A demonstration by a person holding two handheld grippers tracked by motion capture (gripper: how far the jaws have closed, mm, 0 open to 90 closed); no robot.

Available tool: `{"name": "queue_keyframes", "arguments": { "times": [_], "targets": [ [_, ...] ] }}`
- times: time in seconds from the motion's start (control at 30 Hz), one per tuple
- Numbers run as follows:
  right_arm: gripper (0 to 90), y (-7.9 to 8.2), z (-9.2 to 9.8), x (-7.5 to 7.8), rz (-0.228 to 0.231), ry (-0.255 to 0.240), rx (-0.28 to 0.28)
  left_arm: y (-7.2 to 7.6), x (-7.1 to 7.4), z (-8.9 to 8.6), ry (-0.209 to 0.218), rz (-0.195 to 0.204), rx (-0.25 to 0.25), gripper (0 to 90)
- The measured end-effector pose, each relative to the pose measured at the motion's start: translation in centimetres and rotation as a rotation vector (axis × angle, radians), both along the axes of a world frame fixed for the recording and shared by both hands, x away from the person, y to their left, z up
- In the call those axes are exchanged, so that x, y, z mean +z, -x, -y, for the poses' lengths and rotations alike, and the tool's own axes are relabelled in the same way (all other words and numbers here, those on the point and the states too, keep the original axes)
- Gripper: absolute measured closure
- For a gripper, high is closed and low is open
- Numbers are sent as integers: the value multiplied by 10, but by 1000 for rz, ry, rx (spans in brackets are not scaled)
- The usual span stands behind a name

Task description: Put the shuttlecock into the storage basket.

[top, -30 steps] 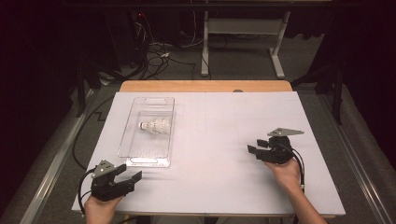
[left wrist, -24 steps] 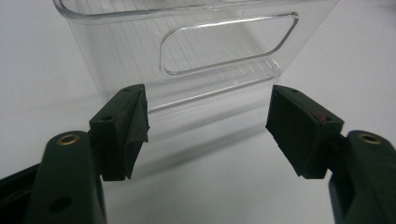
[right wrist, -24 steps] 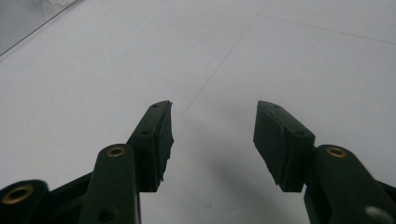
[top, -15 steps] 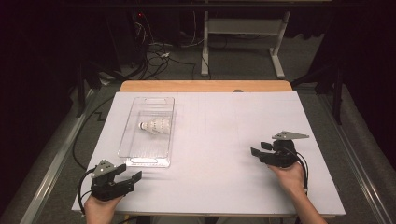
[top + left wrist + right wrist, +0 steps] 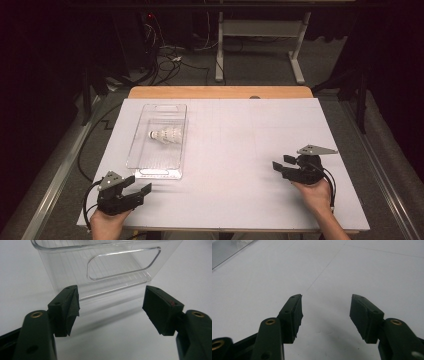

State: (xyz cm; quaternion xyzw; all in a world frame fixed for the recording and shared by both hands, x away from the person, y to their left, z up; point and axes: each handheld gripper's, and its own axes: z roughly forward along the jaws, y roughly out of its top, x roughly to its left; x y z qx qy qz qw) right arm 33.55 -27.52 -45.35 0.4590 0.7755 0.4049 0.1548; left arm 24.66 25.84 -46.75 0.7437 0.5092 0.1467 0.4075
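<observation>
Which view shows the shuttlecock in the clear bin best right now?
The high view: the shuttlecock lies on its side, whole, inside the clear bin. The left gripper view gives the bin's near end wall and handle cutout, not the shuttlecock. The right gripper view catches just a corner of the bin.

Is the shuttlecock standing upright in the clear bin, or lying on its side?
Lying on its side. In the high view the shuttlecock rests inside the clear bin, its rounded tip pointing left and its skirt right.
</observation>
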Motion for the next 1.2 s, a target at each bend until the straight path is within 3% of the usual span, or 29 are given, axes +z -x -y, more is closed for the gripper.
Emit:
{"name": "queue_keyframes", "arguments": {
  "times": [1.2],
  "targets": [
    [387,25,24,0,45,-44,-51,1,1,-1,4,4,2,305]
  ]
}}
